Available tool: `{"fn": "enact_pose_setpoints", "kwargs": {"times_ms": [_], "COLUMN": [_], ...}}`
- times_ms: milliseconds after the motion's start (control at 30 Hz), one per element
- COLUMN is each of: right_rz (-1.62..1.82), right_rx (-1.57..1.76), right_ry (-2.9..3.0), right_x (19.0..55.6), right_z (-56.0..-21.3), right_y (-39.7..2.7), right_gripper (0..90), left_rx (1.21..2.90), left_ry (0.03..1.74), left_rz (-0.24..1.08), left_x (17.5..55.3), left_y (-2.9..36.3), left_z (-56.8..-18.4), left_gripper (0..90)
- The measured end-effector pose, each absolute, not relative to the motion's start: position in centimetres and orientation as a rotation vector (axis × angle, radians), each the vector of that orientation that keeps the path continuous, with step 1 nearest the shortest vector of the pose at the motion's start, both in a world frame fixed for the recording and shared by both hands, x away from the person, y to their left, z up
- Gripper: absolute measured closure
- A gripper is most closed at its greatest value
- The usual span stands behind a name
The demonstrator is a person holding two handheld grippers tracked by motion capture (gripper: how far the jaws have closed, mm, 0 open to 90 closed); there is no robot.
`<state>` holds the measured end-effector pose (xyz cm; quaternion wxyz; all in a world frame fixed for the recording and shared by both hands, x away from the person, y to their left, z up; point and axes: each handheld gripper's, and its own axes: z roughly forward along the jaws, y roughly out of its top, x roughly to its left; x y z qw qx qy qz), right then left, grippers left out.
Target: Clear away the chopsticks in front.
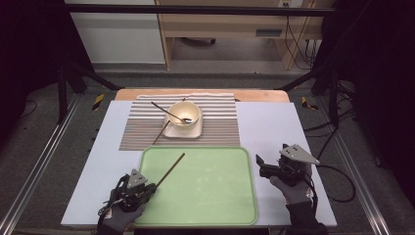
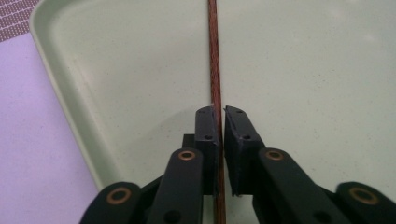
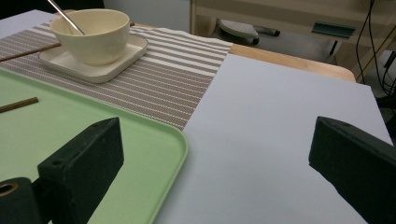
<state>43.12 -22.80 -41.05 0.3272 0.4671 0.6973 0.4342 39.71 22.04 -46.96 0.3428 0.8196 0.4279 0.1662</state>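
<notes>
Chopstick, thin brown wood (image 2: 214,60), lies between the pads of the left gripper (image 2: 221,122) and runs straight out ahead along the gripper's own axis. In the left gripper view the jaws stand nearly closed with a slim gap on 1 side of the stick, so I read it as barely pinched or just let go; I can't tell which. From the high view the stick (image 1: 171,169) slants over the pale green plastic tray (image 1: 235,205), free tip toward the cream ceramic bowl (image 1: 186,113) on its square cream saucer (image 1: 171,132).

Right gripper (image 1: 266,166) hovers just off the tray's right edge, jaws wide apart, nothing in them, well apart from the stick.

A 2nd brown chopstick (image 1: 159,134) rests on the striped brown-and-white placemat (image 1: 142,132), nearer the left gripper. My guess: left hand takes that one next.
</notes>
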Motion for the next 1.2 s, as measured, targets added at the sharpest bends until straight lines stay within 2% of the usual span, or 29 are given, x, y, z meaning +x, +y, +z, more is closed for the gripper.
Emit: {"fn": "enact_pose_setpoints", "kwargs": {"times_ms": [133, 300, 567, 1200], "right_rz": [1.138, 1.139, 1.14, 1.136], "right_rx": [1.223, 1.224, 1.218, 1.233], "right_ry": [1.831, 1.827, 1.834, 1.83], "right_x": [43.1, 43.1, 43.2, 43.3], "right_z": [-41.1, -41.0, -41.0, -41.2], "right_y": [-22.7, -22.8, -22.6, -22.7], "right_gripper": [3.3, 3.4, 3.4, 3.5], "left_rx": [2.1, 2.052, 2.037, 2.048], "left_ry": [1.096, 1.063, 1.022, 0.963], "left_rz": [0.436, 0.46, 0.502, 0.465], "left_x": [39.8, 40.1, 41.4, 44.4], "left_y": [22.3, 22.4, 21.4, 18.6], "left_z": [-46.5, -45.8, -44.7, -44.3], "left_gripper": [74.8, 73.2, 80.3, 89.5]}}
